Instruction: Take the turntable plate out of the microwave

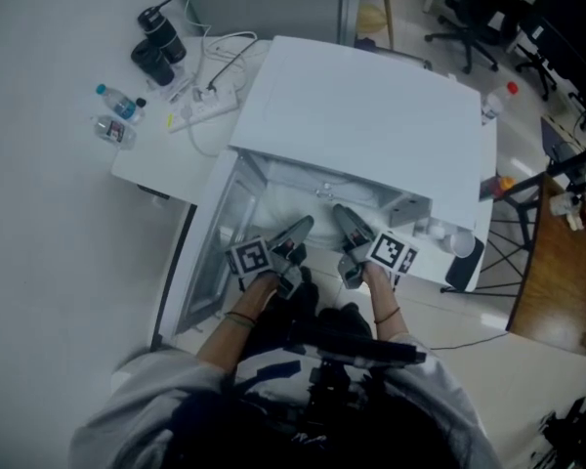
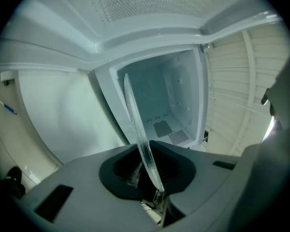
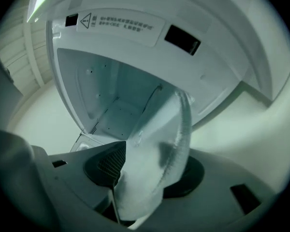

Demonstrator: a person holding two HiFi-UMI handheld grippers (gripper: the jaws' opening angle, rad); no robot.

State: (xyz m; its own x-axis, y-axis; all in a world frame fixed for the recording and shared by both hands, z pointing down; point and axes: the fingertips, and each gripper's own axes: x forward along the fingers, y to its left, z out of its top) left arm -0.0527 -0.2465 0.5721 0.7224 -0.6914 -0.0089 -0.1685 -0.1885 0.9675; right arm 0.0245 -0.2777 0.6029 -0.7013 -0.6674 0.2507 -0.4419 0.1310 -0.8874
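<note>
The white microwave [image 1: 371, 115] stands on a white table with its door [image 1: 197, 252] swung open to the left. Both grippers are just outside its opening. The clear glass turntable plate [image 2: 139, 134] stands on edge between the jaws of my left gripper [image 2: 147, 173], which is shut on its rim. In the right gripper view the same plate [image 3: 157, 144] leans tilted between the wide-apart jaws of my right gripper [image 3: 152, 173], whose ribbed pad [image 3: 111, 164] stands off the glass. The empty cavity [image 3: 104, 100] lies behind it. From the head view, the left gripper [image 1: 295, 234] and right gripper [image 1: 352, 227] point into the opening.
A power strip [image 1: 203, 106] with cables, two small water bottles [image 1: 117, 115] and a black flask [image 1: 161, 42] lie on the table left of the microwave. A brown desk [image 1: 557, 272] stands at the right, with office chairs [image 1: 469, 18] beyond.
</note>
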